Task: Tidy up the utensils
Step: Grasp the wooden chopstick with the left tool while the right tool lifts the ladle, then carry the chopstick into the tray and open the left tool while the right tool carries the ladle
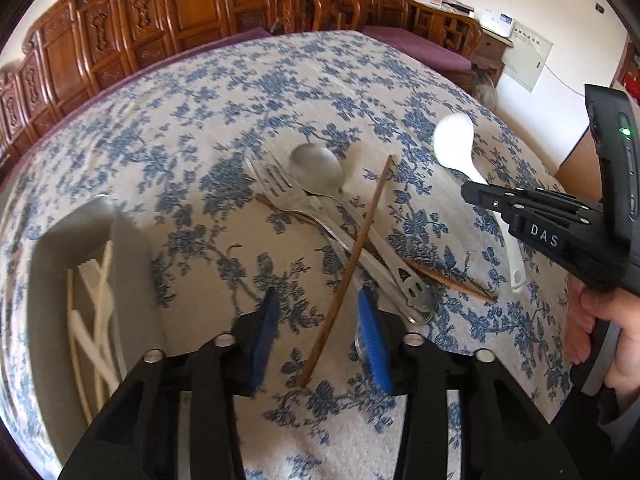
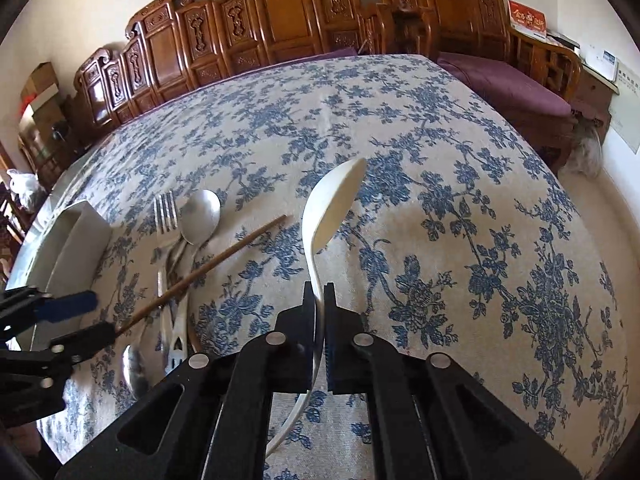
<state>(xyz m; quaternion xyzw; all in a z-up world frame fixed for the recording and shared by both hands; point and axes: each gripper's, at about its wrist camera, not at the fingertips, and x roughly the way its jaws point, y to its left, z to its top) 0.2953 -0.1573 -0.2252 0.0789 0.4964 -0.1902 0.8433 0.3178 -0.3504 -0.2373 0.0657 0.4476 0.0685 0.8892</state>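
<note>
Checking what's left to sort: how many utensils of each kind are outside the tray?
Brown chopsticks: 2
Metal spoons: 2, one partly hidden
Fork: 1
White spoon: 1
Total: 6

Glossy white plastic spoon [image 2: 334, 204], dull metal spoon [image 1: 316, 170], matt wooden chopstick [image 1: 352, 264], printed cloth tablecloth [image 1: 200, 120]

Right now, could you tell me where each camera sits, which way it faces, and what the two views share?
Left wrist: on the left gripper, angled down at a brown chopstick between its open blue pads; a hand shows at right.
Right wrist: on the right gripper, angled down across the tablecloth, shut on the white spoon.
Shared: the chopstick, white spoon, fork, metal spoon, white tray.
</note>
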